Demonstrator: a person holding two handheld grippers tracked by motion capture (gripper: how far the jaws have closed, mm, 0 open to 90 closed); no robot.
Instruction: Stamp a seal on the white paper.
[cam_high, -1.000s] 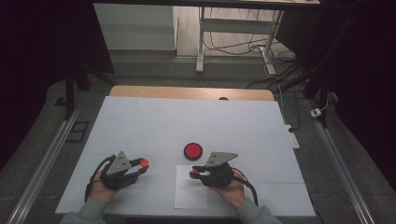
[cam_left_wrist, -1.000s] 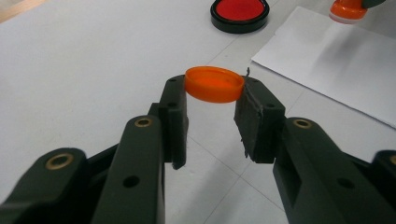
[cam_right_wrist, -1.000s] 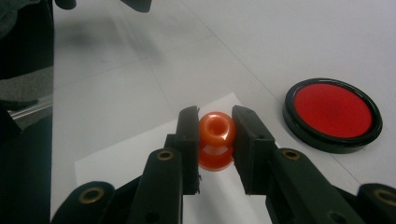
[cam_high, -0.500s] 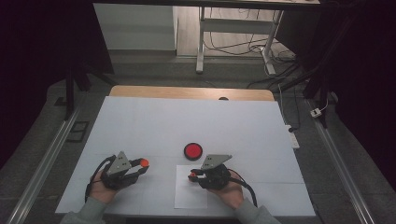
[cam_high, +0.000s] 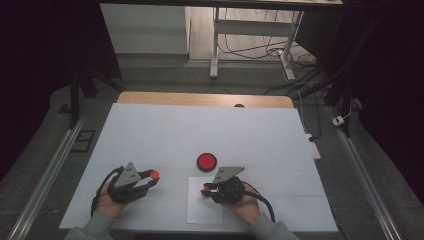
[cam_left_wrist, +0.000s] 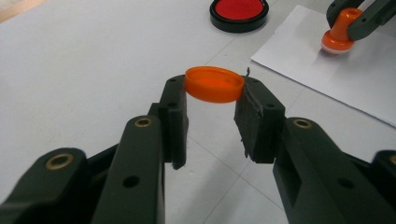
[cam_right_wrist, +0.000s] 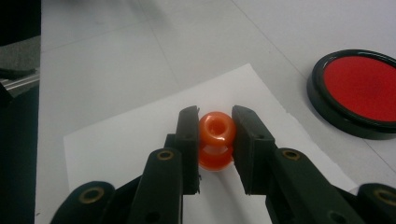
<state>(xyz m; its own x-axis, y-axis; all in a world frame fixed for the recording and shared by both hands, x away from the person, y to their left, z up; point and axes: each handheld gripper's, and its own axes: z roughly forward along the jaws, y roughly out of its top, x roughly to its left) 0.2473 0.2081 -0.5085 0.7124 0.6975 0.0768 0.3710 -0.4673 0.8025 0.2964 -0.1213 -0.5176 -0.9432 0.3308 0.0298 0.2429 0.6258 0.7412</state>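
My left gripper is shut on an orange round cap, held a little above the white table; from above the cap shows at the jaw tips of the left gripper. My right gripper is shut on an orange stamp, whose base rests on a white paper sheet. In the high view the right gripper sits over the sheet. A red ink pad in a black rim lies just beyond the sheet, also in the right gripper view.
The white table surface stretches far behind the ink pad, with a wooden strip at its far edge. Metal rails run along both sides. The right gripper's cable trails toward the front edge.
The right gripper with the stamp has drifted slightly toward the near side of the sheet. The left gripper has stayed where it was.
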